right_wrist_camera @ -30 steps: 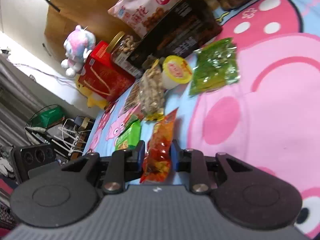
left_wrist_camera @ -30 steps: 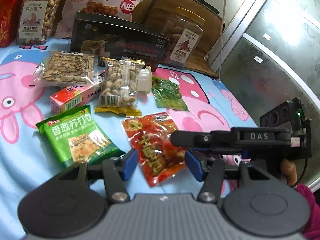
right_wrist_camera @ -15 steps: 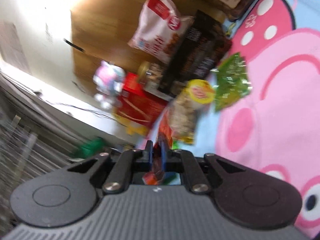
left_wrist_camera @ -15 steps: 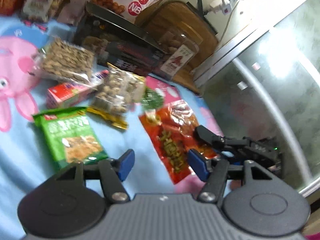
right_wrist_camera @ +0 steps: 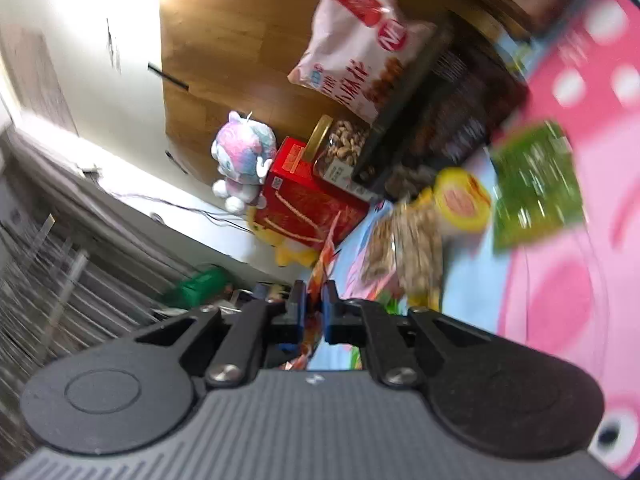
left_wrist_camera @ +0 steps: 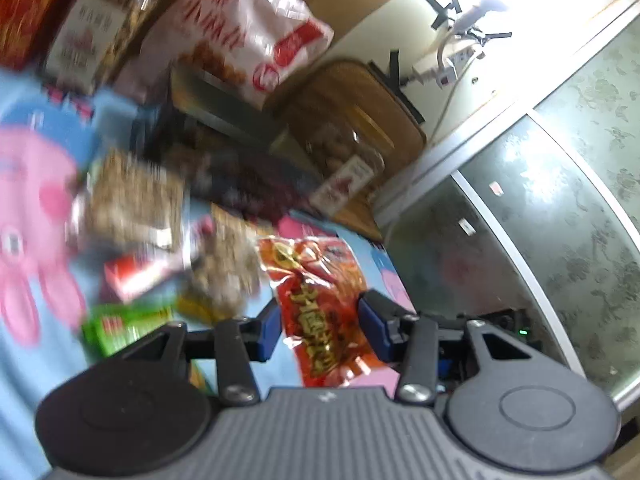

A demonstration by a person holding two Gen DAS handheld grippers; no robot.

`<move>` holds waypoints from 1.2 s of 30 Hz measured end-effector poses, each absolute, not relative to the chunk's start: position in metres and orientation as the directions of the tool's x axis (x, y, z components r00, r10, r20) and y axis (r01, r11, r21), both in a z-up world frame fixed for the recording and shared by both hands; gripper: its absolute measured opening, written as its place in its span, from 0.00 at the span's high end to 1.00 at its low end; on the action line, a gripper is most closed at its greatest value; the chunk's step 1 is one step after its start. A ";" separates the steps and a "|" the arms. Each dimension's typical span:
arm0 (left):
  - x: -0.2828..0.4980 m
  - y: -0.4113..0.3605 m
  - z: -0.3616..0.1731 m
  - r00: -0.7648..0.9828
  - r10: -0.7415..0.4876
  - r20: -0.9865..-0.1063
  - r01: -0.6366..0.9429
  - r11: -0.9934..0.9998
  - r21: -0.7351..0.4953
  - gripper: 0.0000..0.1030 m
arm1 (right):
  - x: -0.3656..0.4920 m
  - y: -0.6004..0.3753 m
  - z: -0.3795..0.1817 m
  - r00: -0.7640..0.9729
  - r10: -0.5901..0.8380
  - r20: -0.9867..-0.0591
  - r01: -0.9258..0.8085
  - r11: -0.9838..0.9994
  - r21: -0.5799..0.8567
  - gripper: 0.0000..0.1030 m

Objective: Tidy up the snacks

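A red snack packet [left_wrist_camera: 320, 300] with gold lettering hangs clear of the pink-and-blue cartoon bedspread [left_wrist_camera: 36, 216]. My left gripper [left_wrist_camera: 322, 330] has it between its blue pads; the jaws are closing, and each pad meets a side edge of the packet. My right gripper [right_wrist_camera: 314, 304] is shut on the same red packet [right_wrist_camera: 326, 256], which shows edge-on in the right wrist view. Its black body reaches in from the right behind the packet in the left wrist view.
On the bedspread lie a green cracker packet [left_wrist_camera: 120, 328], a small red-and-white box [left_wrist_camera: 136, 274], seed and nut packets, a green packet [right_wrist_camera: 536, 192] and a yellow-lidded cup [right_wrist_camera: 460, 204]. Behind stand a dark box [left_wrist_camera: 240, 152], nut jars, a big white-and-pink bag [left_wrist_camera: 240, 32] and a red box [right_wrist_camera: 308, 204].
The right gripper shut on the red packet and lifted it off the bedspread. The left gripper rose, tilted, and narrowed its jaws onto the packet's sides.
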State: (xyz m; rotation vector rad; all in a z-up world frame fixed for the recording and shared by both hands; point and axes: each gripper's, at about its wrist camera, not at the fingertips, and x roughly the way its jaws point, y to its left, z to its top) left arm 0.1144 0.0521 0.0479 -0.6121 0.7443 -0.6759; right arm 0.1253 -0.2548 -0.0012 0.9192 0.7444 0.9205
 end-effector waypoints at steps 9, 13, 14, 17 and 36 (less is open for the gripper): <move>0.215 0.047 0.098 0.647 -0.640 -0.416 0.331 0.726 -0.602 0.60 | 0.210 -0.226 0.053 0.499 0.828 -0.257 -0.429 0.493 0.757 0.89; 0.256 0.036 0.097 0.669 -0.600 -0.440 0.304 0.760 -0.575 0.60 | 0.250 -0.218 0.053 0.543 0.779 -0.313 -0.435 0.580 0.688 0.89; 0.264 0.033 0.094 0.668 -0.595 -0.447 0.295 0.763 -0.575 0.59 | 0.257 -0.219 0.051 0.551 0.768 -0.326 -0.430 0.596 0.678 0.89; 0.284 0.022 0.085 0.665 -0.575 -0.476 0.281 0.783 -0.555 0.59 | 0.273 -0.220 0.046 0.581 0.730 -0.360 -0.421 0.648 0.635 0.89; 0.189 0.028 0.080 0.638 -0.630 -0.443 0.405 0.764 -0.503 0.48 | 0.192 -0.264 0.026 0.732 0.547 -0.405 -0.350 0.813 0.464 0.84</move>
